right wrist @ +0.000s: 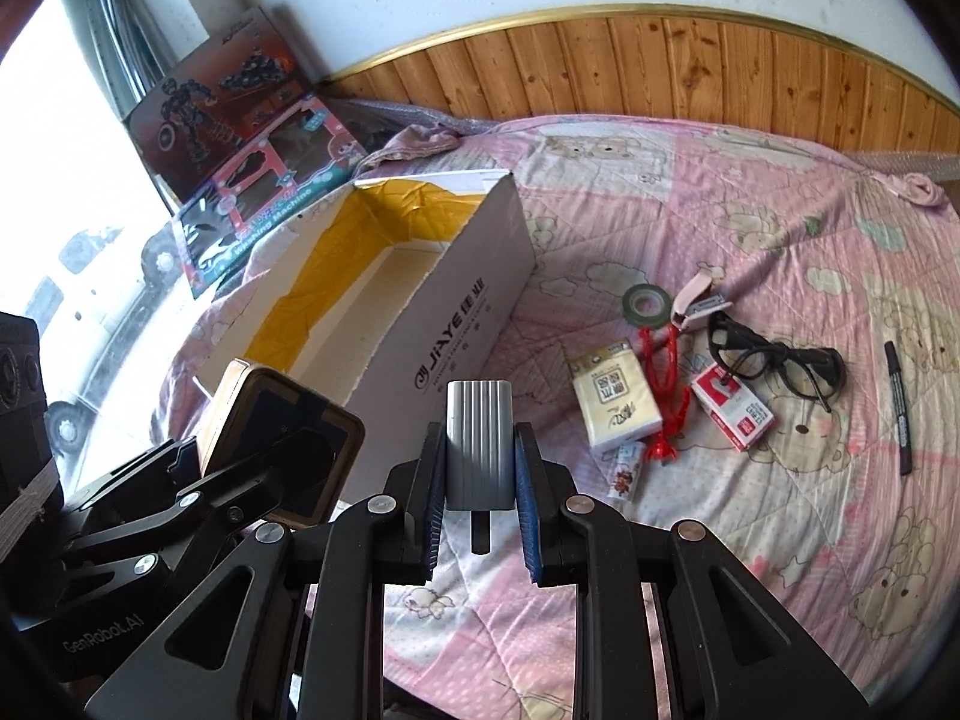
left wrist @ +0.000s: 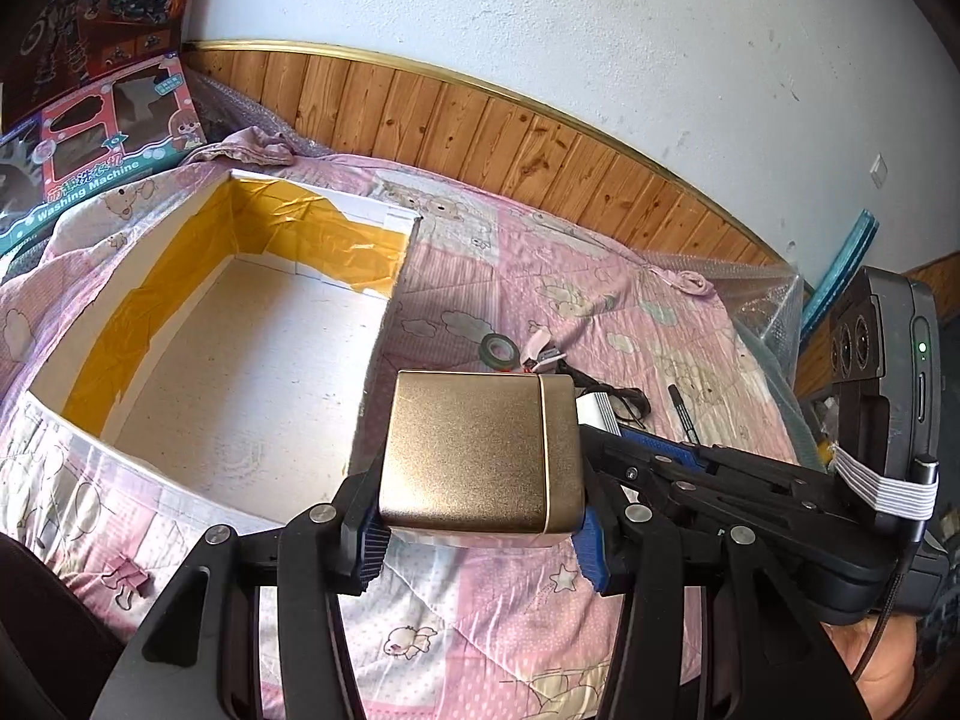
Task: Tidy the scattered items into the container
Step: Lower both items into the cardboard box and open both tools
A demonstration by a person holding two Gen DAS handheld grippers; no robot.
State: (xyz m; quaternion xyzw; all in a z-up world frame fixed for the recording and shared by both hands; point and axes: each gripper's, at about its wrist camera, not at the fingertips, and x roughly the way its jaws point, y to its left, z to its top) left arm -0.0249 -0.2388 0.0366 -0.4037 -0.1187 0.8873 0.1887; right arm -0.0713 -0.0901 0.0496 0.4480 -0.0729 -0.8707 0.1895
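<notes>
The white cardboard box [left wrist: 198, 354], lined with yellow tape along its inner walls, lies open on the pink quilt [right wrist: 750, 540] and shows nothing inside; it is the landmark for everything else. The step in hand looks like the carry: both claws are loaded and neither load has gone into the box yet

The left gripper [left wrist: 480, 531] has its blue pads closed against the two sides of a gold metallic case [left wrist: 480, 456], held clear of the quilt just beside the box's near right wall. Seen from the right wrist, the case is tilted, its dark underside showing, at the box's near corner. Its next move, as I judge it, calls for a short swing over the rim, a lowering to the box floor, then opening the jaws

The right gripper [right wrist: 480, 480] is clamped on a grey ribbed block [right wrist: 480, 444], upright between the pads, with a dark stub showing below it. It sits in front of the box's printed long side and needs to rise over that wall, keeping clear of the left claw, which is touching or nearly touching the same approach

Still scattered well to the right of the box: black glasses [right wrist: 774, 360], a pale packet [right wrist: 615, 402], a red-and-white packet [right wrist: 735, 411], a red plastic piece [right wrist: 666, 384], a green tape roll [right wrist: 647, 305], a pink clip [right wrist: 699, 300] and, farthest out, a black marker [right wrist: 899, 408]
</notes>
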